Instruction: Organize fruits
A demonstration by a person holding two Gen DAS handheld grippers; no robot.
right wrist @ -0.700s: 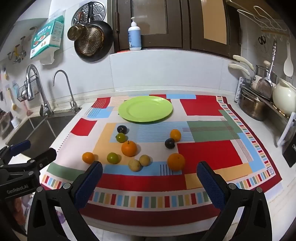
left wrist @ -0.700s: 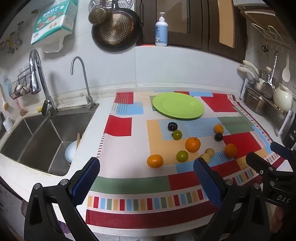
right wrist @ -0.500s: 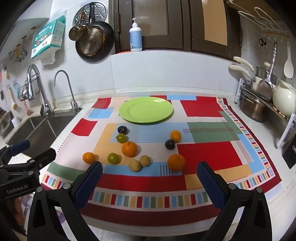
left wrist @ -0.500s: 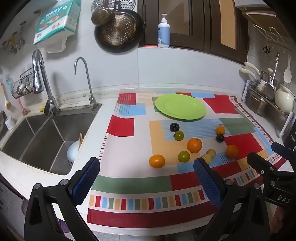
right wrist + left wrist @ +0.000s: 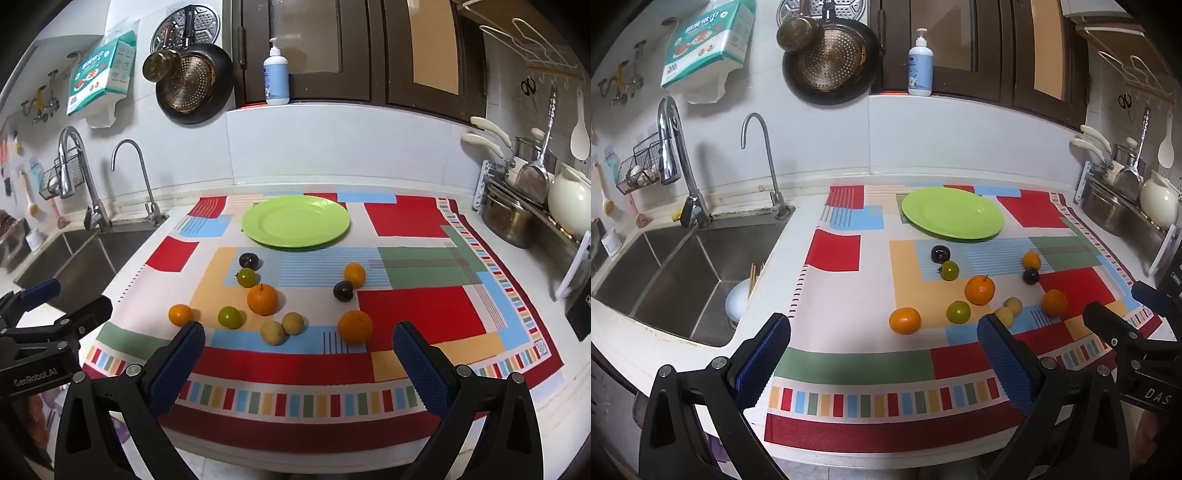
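Several small fruits lie loose on a colourful patterned cloth (image 5: 421,306): oranges such as the stemmed one (image 5: 262,299) (image 5: 979,290), green ones (image 5: 229,316), two dark plums (image 5: 343,291) and two yellowish ones (image 5: 272,331). An empty green plate (image 5: 295,220) (image 5: 952,212) sits behind them. My left gripper (image 5: 884,350) hovers open over the cloth's front left edge, nothing between its blue pads. My right gripper (image 5: 298,352) hangs open over the front edge, just short of the fruits. Each gripper shows at the edge of the other's view.
A steel double sink (image 5: 676,269) with two taps lies left of the cloth, a white bowl and chopsticks in it. Pots, a white kettle and utensils (image 5: 535,206) crowd the right side. Pans and a soap bottle (image 5: 276,74) are along the back wall.
Both views have drifted slightly; the fruits and plate sit a little lower and nearer the centre of the left view. Both grippers stay wide open, and nothing on the cloth has moved.
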